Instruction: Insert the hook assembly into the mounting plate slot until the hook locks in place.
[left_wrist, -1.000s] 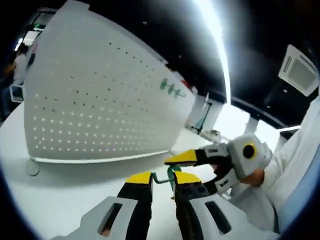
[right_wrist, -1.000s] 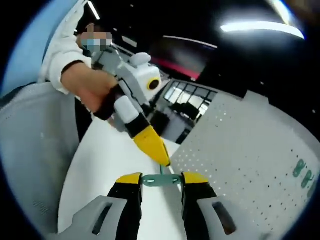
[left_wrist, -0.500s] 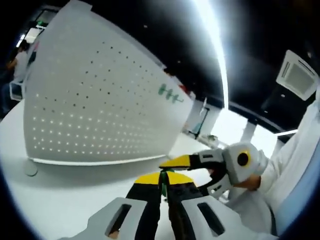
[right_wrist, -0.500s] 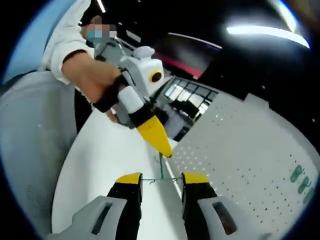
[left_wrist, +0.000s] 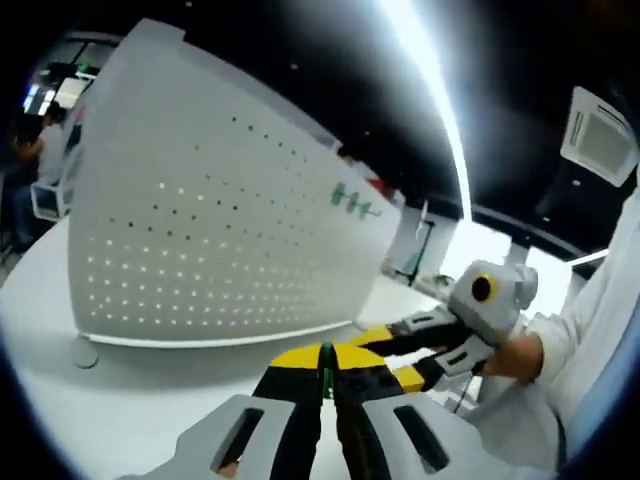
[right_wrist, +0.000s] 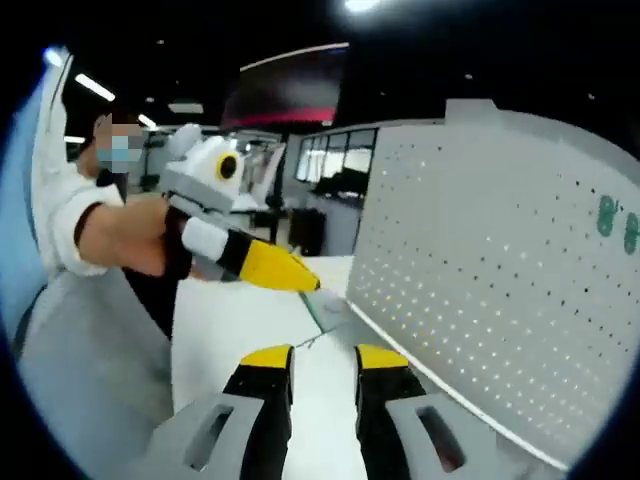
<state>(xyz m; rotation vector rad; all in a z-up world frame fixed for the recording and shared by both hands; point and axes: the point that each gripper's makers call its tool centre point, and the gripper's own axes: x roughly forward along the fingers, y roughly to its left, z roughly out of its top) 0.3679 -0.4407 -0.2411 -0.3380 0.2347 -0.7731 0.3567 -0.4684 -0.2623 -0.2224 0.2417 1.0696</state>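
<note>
The white perforated mounting plate (left_wrist: 220, 240) stands upright on the table, with green hooks (left_wrist: 355, 200) hung near its upper right. My left gripper (left_wrist: 324, 356) is shut on a thin green hook (left_wrist: 326, 372), held edge-on in front of the plate's lower edge. The right gripper (left_wrist: 392, 357) reaches in from the right just behind it, jaws apart. In the right gripper view my right gripper (right_wrist: 322, 358) is open with nothing clearly between its jaws. The left gripper (right_wrist: 298, 280) holds the green hook (right_wrist: 318, 308) just beyond, beside the plate (right_wrist: 480, 280).
The white table (left_wrist: 120, 400) runs in front of the plate, whose round foot (left_wrist: 85, 350) sits at the lower left. A person's hand (left_wrist: 515, 355) and white sleeve are on the right. Office desks and people lie far behind.
My left gripper has shut on the green hook, which the right gripper held before. The right gripper has let go and drawn back a little. Both views have swung toward the plate.
</note>
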